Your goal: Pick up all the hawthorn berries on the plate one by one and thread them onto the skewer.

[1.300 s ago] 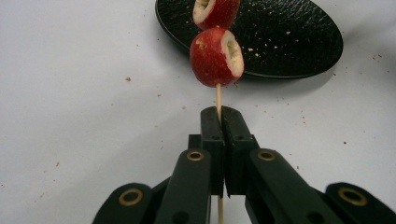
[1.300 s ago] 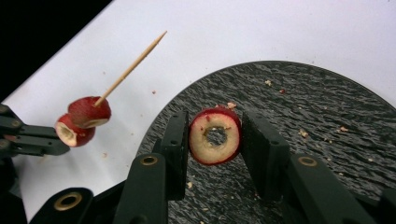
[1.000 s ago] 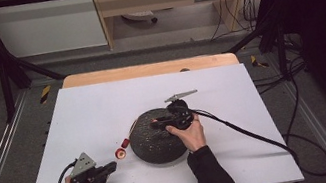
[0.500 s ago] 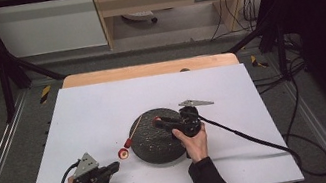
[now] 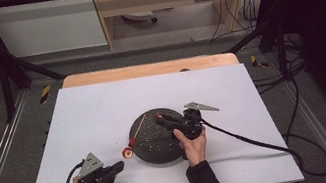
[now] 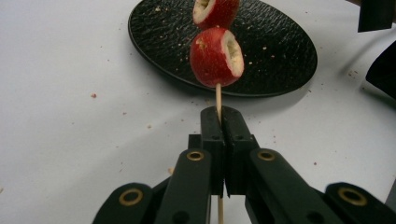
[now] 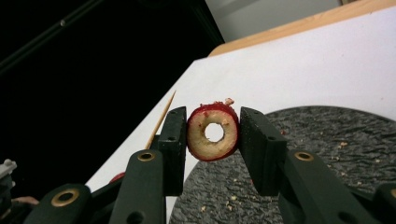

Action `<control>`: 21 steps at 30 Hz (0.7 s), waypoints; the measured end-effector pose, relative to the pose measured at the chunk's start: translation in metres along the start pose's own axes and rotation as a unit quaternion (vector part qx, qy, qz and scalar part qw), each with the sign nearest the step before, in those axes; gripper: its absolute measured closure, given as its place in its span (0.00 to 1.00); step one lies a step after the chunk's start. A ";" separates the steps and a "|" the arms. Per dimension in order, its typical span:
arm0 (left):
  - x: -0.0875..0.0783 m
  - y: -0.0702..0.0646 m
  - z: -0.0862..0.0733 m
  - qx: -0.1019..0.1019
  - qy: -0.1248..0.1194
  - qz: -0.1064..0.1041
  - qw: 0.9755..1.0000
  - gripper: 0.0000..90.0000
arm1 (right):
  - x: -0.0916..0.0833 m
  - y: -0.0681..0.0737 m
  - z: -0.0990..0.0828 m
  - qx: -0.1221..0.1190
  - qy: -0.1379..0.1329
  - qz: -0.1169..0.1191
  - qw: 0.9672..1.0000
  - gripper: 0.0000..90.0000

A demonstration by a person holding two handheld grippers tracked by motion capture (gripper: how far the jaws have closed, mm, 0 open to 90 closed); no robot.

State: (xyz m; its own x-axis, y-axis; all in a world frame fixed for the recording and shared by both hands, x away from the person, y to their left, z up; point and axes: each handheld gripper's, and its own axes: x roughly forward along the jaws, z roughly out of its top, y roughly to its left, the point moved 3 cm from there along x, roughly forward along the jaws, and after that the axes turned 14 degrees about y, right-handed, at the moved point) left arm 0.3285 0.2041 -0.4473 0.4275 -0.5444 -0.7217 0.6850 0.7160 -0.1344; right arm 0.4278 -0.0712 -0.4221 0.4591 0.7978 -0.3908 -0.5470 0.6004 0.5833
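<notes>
A thin wooden skewer (image 6: pixel 218 95) carries two red cored fruit pieces (image 6: pixel 216 56). My left gripper (image 6: pixel 218 116) is shut on its lower end. In the high view the left gripper (image 5: pixel 121 165) sits near the table's front left, and the skewer (image 5: pixel 139 125) slants up and right over the black plate (image 5: pixel 158 148). My right gripper (image 7: pixel 213 133) is shut on a red fruit ring (image 7: pixel 205 144) with a hole through its pale core. It holds the ring over the plate (image 7: pixel 327 140), and the skewer's tip (image 7: pixel 162 116) shows just left of its jaws. From above, the right gripper (image 5: pixel 157 118) hovers over the plate's far part.
The white table top (image 5: pixel 94 114) has a wooden strip (image 5: pixel 147 69) along its far edge. A black cable (image 5: pixel 250 139) trails from the right gripper toward the table's right side. Crumbs dot the plate and the table around it.
My right gripper has shifted a little to the right and toward the near side, still shut on the fruit ring. The left gripper and the skewer have stayed in place.
</notes>
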 end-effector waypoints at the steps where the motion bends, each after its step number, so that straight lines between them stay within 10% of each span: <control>1: 0.000 -0.001 0.001 0.000 -0.002 0.001 1.000 0.98 | -0.001 0.000 0.001 0.002 -0.004 0.002 1.000 0.70; 21: 0.002 -0.015 0.016 0.001 -0.030 -0.001 1.000 0.98 | -0.017 0.003 0.022 0.031 -0.109 0.027 0.993 0.71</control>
State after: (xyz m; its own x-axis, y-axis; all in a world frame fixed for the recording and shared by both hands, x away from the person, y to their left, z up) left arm 0.3284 0.1853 -0.4365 0.4606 -0.5708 -0.6797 0.6869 0.7142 -0.1344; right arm 0.4340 -0.0837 -0.3977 0.5748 0.7939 -0.1983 -0.5336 0.5473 0.6448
